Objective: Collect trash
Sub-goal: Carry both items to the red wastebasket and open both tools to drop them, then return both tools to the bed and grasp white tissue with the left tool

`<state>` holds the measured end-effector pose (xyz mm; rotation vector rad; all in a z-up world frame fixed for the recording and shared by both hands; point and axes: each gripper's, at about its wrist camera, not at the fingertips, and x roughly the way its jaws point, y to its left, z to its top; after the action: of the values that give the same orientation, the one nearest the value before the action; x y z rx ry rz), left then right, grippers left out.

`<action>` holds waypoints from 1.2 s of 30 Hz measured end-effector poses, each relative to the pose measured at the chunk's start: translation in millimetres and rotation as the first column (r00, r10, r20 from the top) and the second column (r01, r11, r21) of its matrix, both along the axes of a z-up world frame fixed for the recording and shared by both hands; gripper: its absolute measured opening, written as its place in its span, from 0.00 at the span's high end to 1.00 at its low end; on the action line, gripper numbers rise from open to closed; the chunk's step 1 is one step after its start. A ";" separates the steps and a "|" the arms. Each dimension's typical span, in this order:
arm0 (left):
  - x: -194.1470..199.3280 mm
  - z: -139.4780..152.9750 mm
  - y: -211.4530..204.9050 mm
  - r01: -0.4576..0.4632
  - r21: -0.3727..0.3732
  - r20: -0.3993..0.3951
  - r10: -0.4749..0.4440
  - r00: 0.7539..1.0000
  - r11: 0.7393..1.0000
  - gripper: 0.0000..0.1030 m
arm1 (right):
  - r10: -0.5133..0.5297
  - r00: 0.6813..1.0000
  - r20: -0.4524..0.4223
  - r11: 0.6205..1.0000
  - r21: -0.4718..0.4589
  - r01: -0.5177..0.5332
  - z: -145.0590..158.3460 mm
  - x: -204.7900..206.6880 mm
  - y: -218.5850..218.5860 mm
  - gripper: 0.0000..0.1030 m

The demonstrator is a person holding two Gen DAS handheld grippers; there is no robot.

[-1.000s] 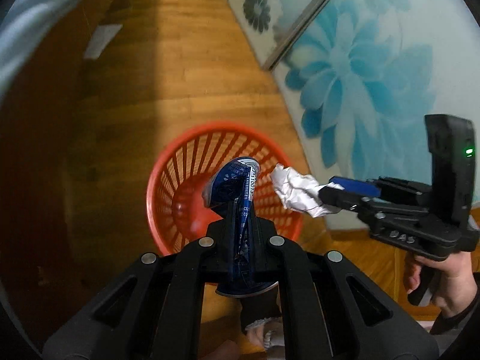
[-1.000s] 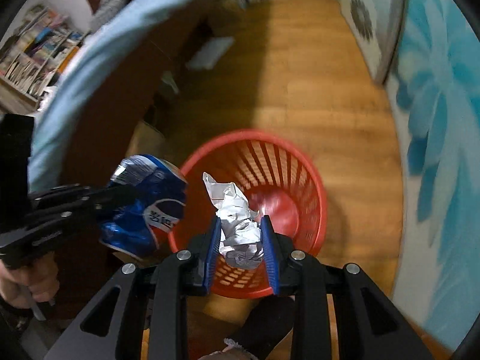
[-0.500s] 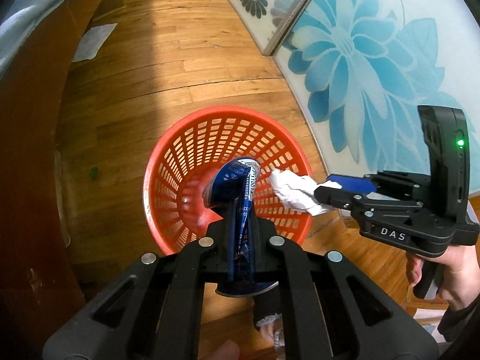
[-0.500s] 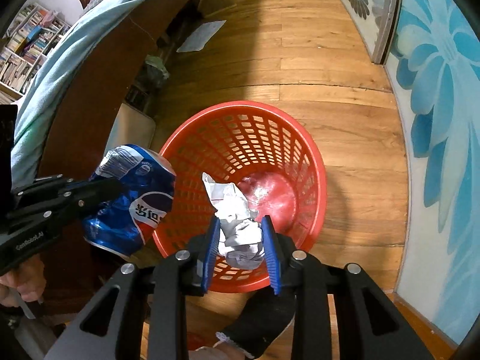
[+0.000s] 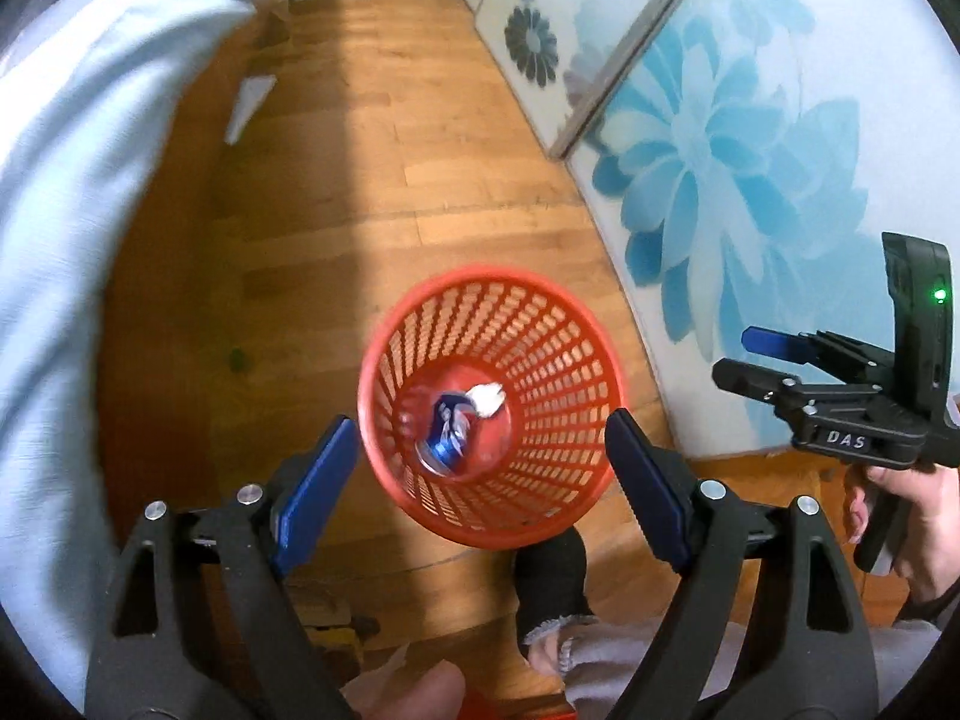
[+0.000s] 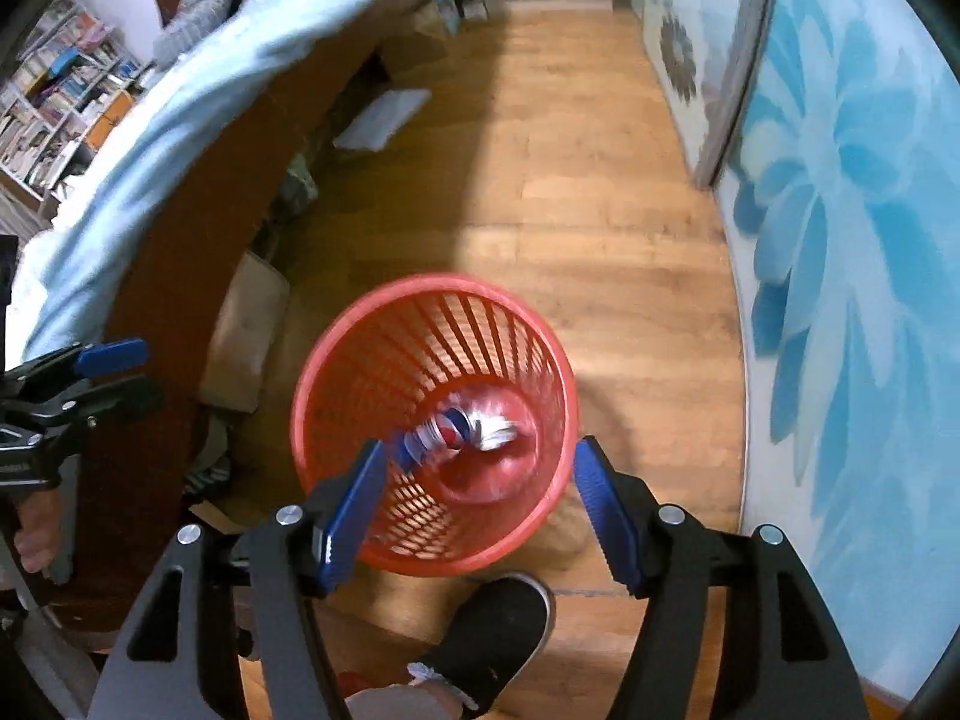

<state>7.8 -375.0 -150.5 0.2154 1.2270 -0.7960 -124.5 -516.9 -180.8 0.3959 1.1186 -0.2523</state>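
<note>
A red mesh waste basket point(image 5: 558, 360) stands on the wooden floor below both grippers; it also shows in the right wrist view point(image 6: 360, 378). A crushed blue cola can point(image 5: 447, 435) and a crumpled white paper ball point(image 5: 489, 399) lie at its bottom. In the right wrist view the can point(image 6: 447, 429) and paper point(image 6: 495, 429) are blurred. My left gripper point(image 5: 480, 480) is open and empty above the basket's near rim. My right gripper point(image 6: 477, 501) is open and empty above the basket; it shows at the right in the left wrist view point(image 5: 744, 354).
A bed with a light blue cover point(image 6: 180, 120) on a dark wooden frame runs along the left. A wall panel with blue flowers point(image 5: 750, 150) stands on the right. The person's dark shoe point(image 6: 492, 630) is just behind the basket. A white sheet point(image 6: 384, 117) lies on the floor.
Both grippers have opened. The can and the paper ball have dropped from the jaws into the basket. Both grippers have risen higher above it.
</note>
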 end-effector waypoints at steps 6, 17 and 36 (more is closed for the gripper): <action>12.6 70.8 77.1 -0.091 -0.103 0.098 0.101 0.990 0.991 0.18 | 0.148 0.976 0.157 0.986 -0.103 -0.133 107.2 38.8 60.3 0.21; 61.7 149.3 325.6 -0.502 -0.260 0.123 0.543 0.830 0.825 0.13 | 0.489 0.819 0.302 0.872 -0.143 -0.468 197.1 195.0 285.2 0.11; 113.0 126.5 427.7 -0.698 -0.213 0.087 0.725 0.683 0.684 0.12 | 0.530 0.820 0.216 0.832 0.058 -0.552 85.0 294.4 369.4 0.83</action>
<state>120.8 52.7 -23.9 -0.3313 0.9595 -0.1702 169.9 -147.5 -95.8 0.1841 1.0124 0.3561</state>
